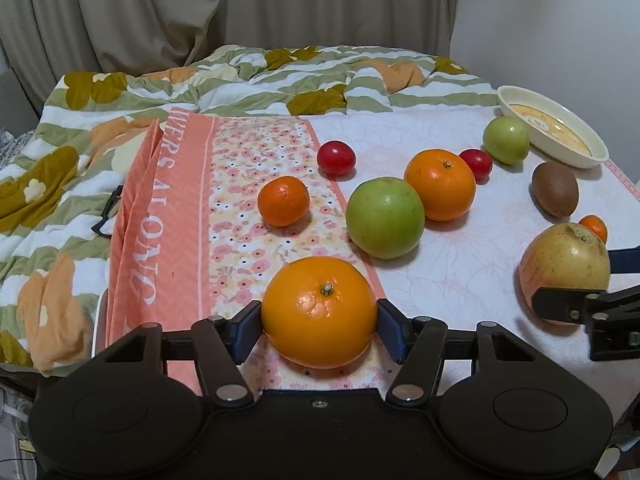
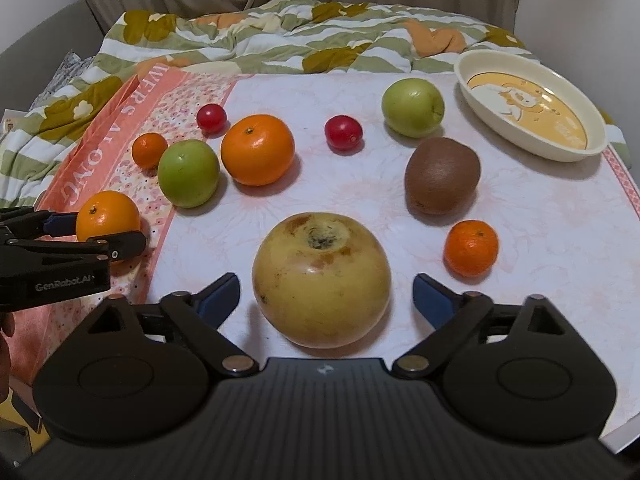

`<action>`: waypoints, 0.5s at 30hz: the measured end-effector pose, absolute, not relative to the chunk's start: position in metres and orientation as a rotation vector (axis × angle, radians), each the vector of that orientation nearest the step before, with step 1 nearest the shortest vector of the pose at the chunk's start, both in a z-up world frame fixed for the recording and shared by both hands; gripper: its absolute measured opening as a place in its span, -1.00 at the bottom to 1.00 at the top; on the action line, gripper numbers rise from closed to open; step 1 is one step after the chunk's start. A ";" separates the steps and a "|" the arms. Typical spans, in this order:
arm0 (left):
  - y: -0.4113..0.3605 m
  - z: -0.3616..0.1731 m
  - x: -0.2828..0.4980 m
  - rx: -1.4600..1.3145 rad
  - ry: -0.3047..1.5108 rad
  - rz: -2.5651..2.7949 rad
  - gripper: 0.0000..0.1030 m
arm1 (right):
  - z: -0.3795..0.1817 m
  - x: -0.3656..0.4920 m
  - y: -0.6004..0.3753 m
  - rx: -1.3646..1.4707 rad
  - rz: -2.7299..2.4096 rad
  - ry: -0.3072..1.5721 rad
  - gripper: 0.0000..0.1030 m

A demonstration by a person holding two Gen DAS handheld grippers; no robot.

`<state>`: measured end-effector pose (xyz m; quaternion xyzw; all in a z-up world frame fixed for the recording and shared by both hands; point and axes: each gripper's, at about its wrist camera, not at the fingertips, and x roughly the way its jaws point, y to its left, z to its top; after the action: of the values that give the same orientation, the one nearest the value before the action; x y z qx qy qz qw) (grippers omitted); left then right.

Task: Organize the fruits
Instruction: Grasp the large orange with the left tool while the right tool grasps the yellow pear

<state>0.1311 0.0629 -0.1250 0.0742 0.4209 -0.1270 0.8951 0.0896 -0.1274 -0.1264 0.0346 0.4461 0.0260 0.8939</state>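
My left gripper is shut on a large orange that rests on the cloth near the front left; it also shows in the right wrist view. My right gripper is open around a big yellow apple, pads apart from its sides. Other fruits lie on the table: a second orange, a green apple, another green apple, a kiwi, two red tomatoes and two mandarins.
A cream oval dish stands at the back right. A pink flowered cloth covers the table's left side. A rumpled flowered quilt lies behind and to the left. The table edge runs along the right.
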 end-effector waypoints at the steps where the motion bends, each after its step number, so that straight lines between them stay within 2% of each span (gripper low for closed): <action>1: 0.064 -0.125 0.131 0.150 0.873 -0.265 0.26 | -0.127 0.091 -0.127 0.072 0.056 0.930 0.98; 8: 0.067 -0.123 0.124 0.137 0.872 -0.265 0.25 | -0.129 0.098 -0.123 0.042 0.065 0.929 0.95; 10: 0.069 -0.122 0.122 0.129 0.874 -0.262 0.25 | -0.131 0.098 -0.121 0.022 0.073 0.931 0.77; 15: 0.074 -0.120 0.113 0.114 0.875 -0.256 0.25 | -0.130 0.096 -0.121 0.012 0.078 0.927 0.76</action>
<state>0.1135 0.0735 -0.1198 0.0550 0.4224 -0.1237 0.8962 0.0957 -0.1206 -0.1302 0.0058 0.4471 0.0374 0.8937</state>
